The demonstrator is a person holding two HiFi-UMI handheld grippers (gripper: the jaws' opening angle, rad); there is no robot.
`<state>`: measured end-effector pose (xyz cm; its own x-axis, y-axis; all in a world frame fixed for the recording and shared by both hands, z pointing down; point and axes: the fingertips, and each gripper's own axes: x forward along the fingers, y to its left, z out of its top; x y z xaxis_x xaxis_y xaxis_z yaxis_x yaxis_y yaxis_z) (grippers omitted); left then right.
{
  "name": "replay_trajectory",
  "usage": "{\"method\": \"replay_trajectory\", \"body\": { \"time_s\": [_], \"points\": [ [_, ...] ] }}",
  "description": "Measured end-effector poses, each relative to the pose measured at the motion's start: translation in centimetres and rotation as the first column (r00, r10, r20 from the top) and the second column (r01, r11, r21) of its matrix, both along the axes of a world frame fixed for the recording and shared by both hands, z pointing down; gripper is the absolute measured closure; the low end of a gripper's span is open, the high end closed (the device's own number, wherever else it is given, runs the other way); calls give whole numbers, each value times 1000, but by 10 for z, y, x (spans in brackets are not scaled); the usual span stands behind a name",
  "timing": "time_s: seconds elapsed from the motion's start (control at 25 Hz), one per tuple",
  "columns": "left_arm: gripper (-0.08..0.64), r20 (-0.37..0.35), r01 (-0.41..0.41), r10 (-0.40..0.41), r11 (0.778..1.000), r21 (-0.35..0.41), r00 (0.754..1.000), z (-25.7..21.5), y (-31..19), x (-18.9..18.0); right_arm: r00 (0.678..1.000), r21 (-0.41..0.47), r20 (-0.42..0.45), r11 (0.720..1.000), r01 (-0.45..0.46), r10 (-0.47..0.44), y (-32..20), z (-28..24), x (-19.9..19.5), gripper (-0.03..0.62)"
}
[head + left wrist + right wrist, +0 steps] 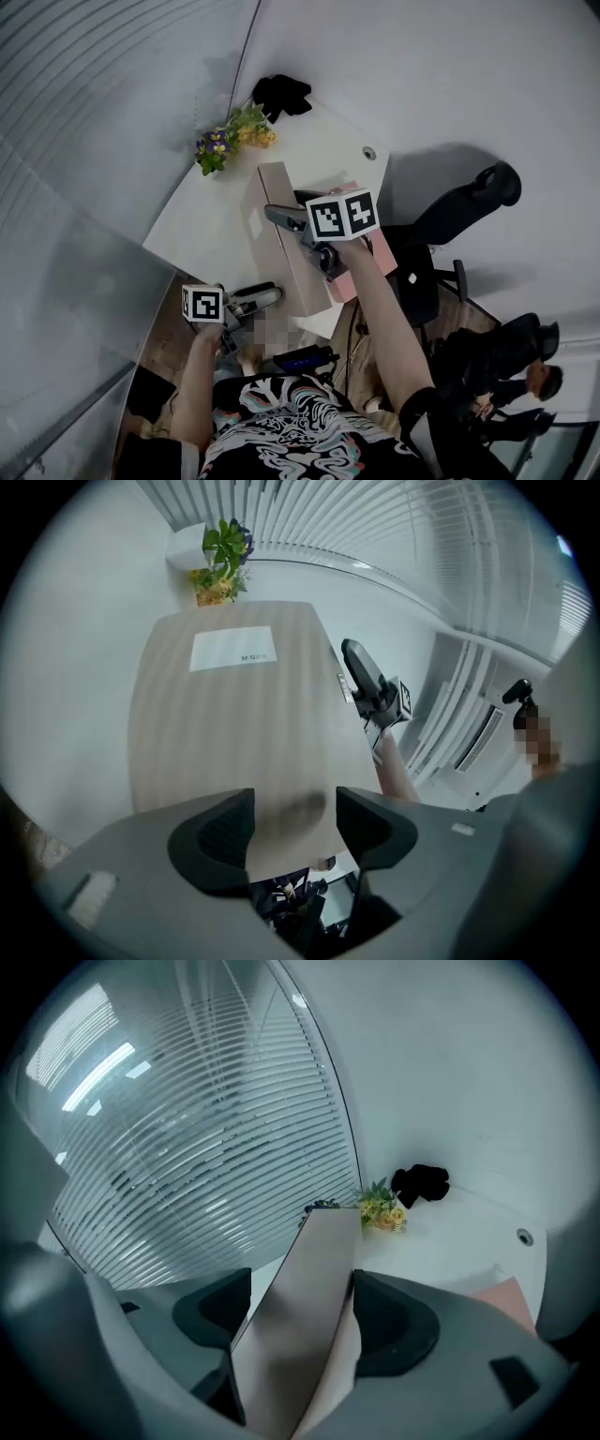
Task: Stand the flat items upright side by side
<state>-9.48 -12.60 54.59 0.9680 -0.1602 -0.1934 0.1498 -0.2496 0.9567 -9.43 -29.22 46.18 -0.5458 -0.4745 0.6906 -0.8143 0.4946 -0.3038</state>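
White desk (216, 216): fills upper left of head view.
Beige board (286, 234): frame centre, standing on edge on desk, tilted; white label on face.
Pink flat item (380, 248): just right of board.
Right hand-held gripper (302, 1302): spread, board edge-on between jaws, left pad clear of it.
Left hand-held gripper (292, 822): spread, facing board's broad face, no pinch visible.
Flowers (230, 139): desk's far edge.

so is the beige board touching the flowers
Apart. The head view shows a strip of bare table between the flowers and the beige board at its far end.
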Motion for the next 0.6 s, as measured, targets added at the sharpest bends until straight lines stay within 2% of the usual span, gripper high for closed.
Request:
{"method": "replay_trajectory", "body": {
  "time_s": [0.24, 0.4, 0.6],
  "points": [
    [302, 45, -72, 69, 995, 71, 997, -4, -4, 9, 994, -5, -113, 1000, -4, 3, -25, 9, -6, 253],
    [302, 49, -81, 77, 994, 75, 996, -2, -8, 12, 985, -17, -175, 1000, -11, 8, -30, 18, -6, 255],
    [307, 42, -94, 92, 994, 49, 995, 2, -10, 13, 957, -29, -289, 999, 20, -27, -32, 25, -10, 245]
  ]
}}
